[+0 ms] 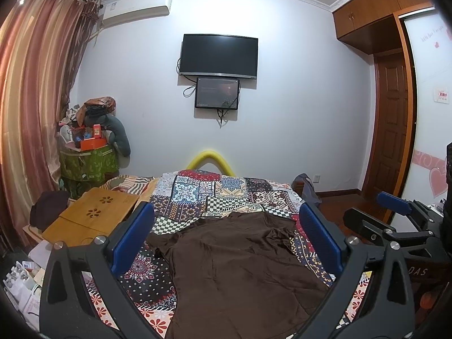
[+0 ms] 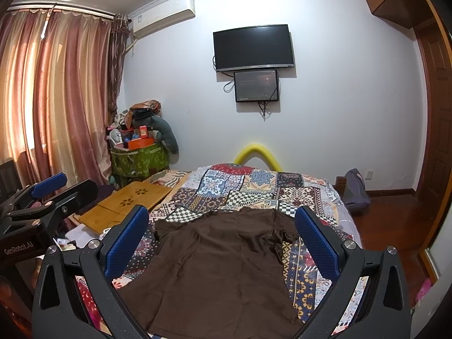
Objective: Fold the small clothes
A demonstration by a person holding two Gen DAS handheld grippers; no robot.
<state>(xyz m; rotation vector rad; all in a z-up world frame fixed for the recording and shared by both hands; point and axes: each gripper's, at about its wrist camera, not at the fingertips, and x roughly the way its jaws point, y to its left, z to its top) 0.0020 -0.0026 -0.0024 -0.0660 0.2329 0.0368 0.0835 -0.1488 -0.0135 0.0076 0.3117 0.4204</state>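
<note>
Clearly folding has not begun: the brown shirt (image 2: pixel 220 268) lies spread flat on the bed (image 2: pixel 282 189), toward its near edge. Left gripper (image 1: pixel 226 237) and right gripper (image 2: pixel 221 240) hover spread wide, empty; next, pinch a sleeve or hem.

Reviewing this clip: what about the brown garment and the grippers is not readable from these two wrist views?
- Brown short-sleeved shirt spread on the patchwork bedspread: its hem is cut off by the bottom edge in both wrist views.
- Its lower corners: covered by the left gripper in the left view and by the right gripper in the right view, both with jaws wide open.
- Front or back facing up: cannot tell.
- The person's hands: out of frame.
</note>
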